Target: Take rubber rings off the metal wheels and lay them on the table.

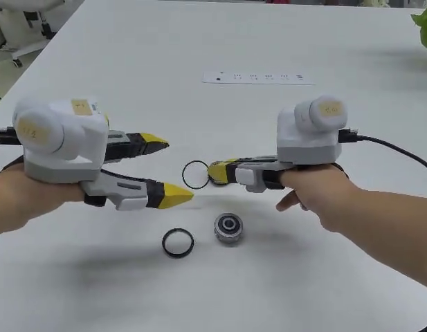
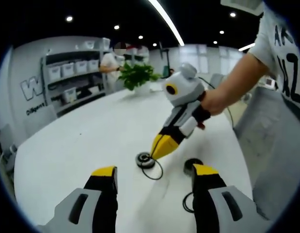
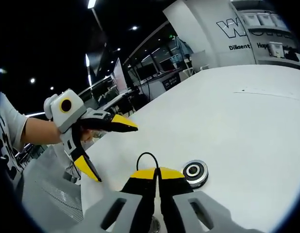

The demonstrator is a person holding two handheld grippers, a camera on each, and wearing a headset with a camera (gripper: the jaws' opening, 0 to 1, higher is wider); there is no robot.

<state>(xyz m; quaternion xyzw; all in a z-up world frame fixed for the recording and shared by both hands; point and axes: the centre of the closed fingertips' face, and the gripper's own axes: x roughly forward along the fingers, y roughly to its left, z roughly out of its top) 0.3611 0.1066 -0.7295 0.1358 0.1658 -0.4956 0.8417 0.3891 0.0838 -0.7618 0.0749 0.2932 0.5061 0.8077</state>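
Left tongs and right tongs meet tip to tip over the table | a ring sits between them, pinched in the right tongs' tips | a wheel lies on the table on the person's side of the right tongs | a loose ring lies flat just left of the wheel, on the person's side of the left tongs' tips | a paper strip lies well beyond both tongs

I see a metal wheel lying flat on the table, with a silver rim, a dark hub and no rubber on it. Just left of it, not touching, a black rubber ring lies flat. Beyond the wheel a second ring, thin and black, sticks out from the closed jaws of the right gripper, next to another wheel.
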